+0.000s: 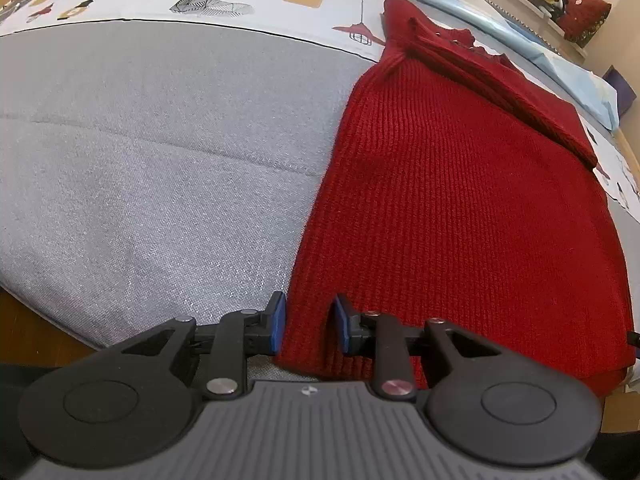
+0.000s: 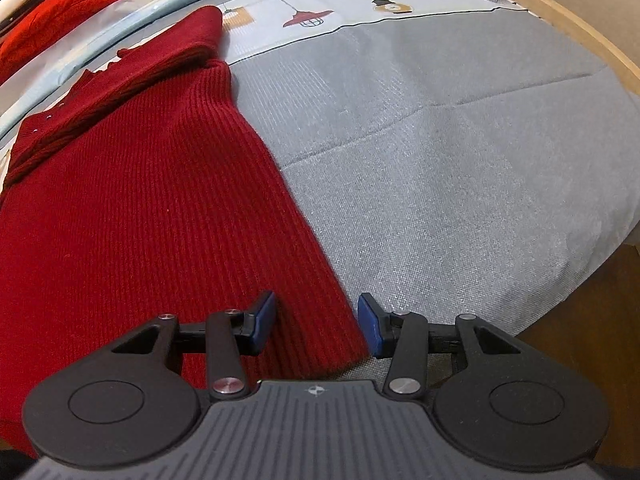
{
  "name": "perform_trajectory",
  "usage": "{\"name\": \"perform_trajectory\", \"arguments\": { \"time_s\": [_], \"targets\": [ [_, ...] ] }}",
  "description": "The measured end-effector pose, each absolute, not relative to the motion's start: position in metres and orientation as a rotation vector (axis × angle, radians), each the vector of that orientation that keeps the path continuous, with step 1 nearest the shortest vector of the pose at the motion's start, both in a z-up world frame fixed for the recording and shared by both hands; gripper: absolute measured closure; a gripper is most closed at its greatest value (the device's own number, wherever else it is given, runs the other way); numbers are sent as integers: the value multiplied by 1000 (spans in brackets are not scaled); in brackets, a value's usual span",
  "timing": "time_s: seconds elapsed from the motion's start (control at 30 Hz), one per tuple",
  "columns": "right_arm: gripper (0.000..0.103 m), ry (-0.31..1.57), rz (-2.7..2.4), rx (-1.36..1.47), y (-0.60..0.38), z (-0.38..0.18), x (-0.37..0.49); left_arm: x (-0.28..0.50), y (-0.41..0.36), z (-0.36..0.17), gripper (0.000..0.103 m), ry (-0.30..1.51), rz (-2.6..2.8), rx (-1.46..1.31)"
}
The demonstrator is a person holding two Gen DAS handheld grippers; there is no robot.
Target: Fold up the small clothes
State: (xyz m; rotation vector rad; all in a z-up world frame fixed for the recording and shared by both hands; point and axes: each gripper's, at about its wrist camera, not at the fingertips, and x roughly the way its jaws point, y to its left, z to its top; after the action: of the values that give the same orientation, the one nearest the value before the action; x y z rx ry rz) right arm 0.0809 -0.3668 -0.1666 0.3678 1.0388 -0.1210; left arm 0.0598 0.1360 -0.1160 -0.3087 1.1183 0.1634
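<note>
Grey bed cover (image 1: 140,152) spread wide. Red knit sweater (image 1: 460,200) laid flat on it, at 1 o'clock in left view, 10 o'clock in right. Near hem corners straddled by left gripper (image 1: 308,322) and right gripper (image 2: 316,320), fingers spread.

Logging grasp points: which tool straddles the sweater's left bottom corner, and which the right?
The left tool straddles the left corner of the sweater; the right tool straddles the right corner, grey cover beside it.
</note>
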Motion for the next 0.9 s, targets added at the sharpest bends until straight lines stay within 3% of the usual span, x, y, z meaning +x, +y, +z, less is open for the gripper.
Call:
{"name": "perform_trajectory", "arguments": {
  "time_s": [0.17, 0.27, 0.3, 0.4, 0.5, 0.63, 0.8, 0.9],
  "targets": [
    [67, 1033, -104, 353, -363, -166, 80, 59, 133, -117, 74, 1111, 166, -284],
    [81, 1029, -72, 336, -360, -166, 79, 59, 130, -117, 74, 1109, 160, -260],
    [93, 1025, -67, 337, -362, -165, 79, 59, 130, -117, 74, 1110, 159, -259],
    [93, 1003, -65, 373, -368, -159, 77, 60, 132, -117, 75, 1112, 155, -269],
    [93, 984, -71, 406, -373, -156, 74, 59, 132, -114, 86, 1108, 146, -272],
    [84, 1030, -76, 433, -374, -166, 75, 57, 135, -111, 86, 1108, 144, -290],
    [82, 1048, -77, 408, -367, -169, 76, 60, 135, -118, 83, 1121, 150, -294],
    [90, 1039, -59, 371, -362, -168, 75, 61, 131, -116, 88, 1114, 141, -256]
  ]
}}
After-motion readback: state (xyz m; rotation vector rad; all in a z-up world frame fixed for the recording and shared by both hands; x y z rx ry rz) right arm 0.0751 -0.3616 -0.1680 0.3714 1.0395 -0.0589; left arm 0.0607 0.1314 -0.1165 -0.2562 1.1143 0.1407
